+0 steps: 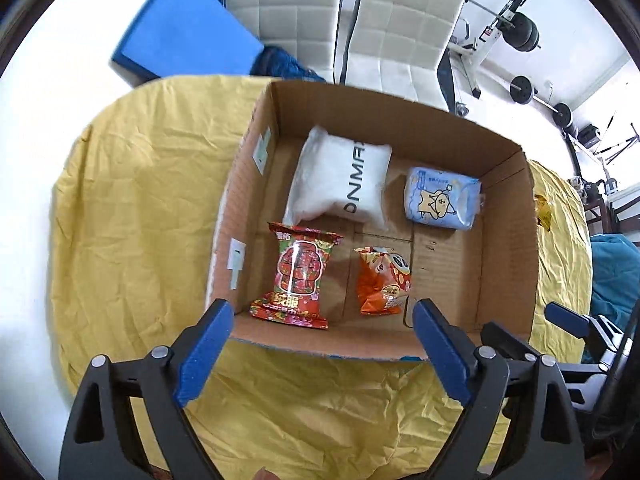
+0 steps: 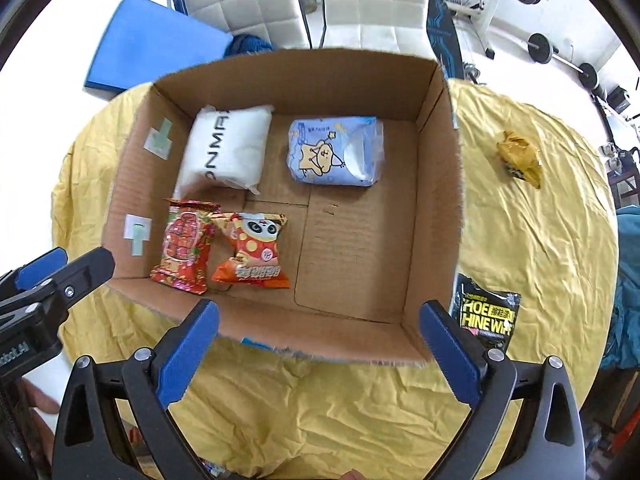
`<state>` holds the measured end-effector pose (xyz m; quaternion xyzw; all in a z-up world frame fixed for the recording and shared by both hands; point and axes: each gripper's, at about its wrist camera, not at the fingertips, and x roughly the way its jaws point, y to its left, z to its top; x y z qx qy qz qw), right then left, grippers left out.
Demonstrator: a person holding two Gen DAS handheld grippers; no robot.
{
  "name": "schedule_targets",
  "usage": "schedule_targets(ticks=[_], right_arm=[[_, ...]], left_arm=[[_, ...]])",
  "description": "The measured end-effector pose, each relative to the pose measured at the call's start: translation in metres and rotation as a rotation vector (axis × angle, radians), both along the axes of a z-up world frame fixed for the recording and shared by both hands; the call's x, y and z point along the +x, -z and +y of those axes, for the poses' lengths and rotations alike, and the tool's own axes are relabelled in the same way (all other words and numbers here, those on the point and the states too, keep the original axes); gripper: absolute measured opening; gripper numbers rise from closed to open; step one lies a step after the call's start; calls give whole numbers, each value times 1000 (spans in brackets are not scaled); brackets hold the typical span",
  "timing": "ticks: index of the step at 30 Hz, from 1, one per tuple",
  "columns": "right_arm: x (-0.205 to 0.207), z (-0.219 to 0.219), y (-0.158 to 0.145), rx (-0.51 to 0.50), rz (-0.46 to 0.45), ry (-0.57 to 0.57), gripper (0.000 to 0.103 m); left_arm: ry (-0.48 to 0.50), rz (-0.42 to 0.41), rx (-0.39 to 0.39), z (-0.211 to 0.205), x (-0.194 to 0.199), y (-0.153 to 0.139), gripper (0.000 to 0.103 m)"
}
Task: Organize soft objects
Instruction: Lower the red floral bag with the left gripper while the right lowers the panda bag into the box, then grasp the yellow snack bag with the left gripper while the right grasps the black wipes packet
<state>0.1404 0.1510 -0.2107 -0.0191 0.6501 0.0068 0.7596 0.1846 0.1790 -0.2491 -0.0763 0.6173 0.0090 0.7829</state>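
An open brown cardboard box (image 2: 436, 184) sits on the bench under a crumpled yellow cloth (image 2: 532, 240). On its floor, from left: a white pillow-like pack with grey lettering (image 2: 226, 148) at the far left, in front of it a red printed snack bag (image 2: 186, 246) just beside an orange panda-print snack bag (image 2: 254, 250), and toward the far right a pale blue tissue pack with a yellow cartoon star (image 2: 336, 152).

Only the right wrist view shows clearly the two items on the cloth right of the box: a black packet with yellow lettering (image 2: 486, 312) near the front corner and a crumpled yellow wrapper (image 2: 520, 158) farther back.

The left claw (image 1: 322, 338) hangs above the box's near wall, jaws spread wide, holding nothing. The right claw (image 2: 320, 338) hovers likewise over the near wall, jaws apart and empty.
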Motion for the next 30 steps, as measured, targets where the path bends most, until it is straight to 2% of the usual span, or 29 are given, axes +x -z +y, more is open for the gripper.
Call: schedule_targets(ticks=[12, 20, 23, 25, 27, 30], right_arm=[[-49, 8, -81, 22, -135, -38, 103], [-67, 2, -112, 79, -168, -40, 103], [-67, -10, -113, 114, -142, -44, 103], [-63, -28, -108, 102, -123, -58, 103], [-57, -49, -95, 51, -91, -81, 103], [-43, -91, -60, -54, -16, -153, 103]], left_arm=[[10, -151, 20, -12, -50, -71, 92], [5, -221, 17, -21, -70, -106, 92], [9, -233, 29, -27, -71, -111, 92], [13, -223, 38, -32, -70, -108, 92], [15, -211, 57, -38, -67, -101, 92], [24, -170, 104, -48, -57, -75, 92]])
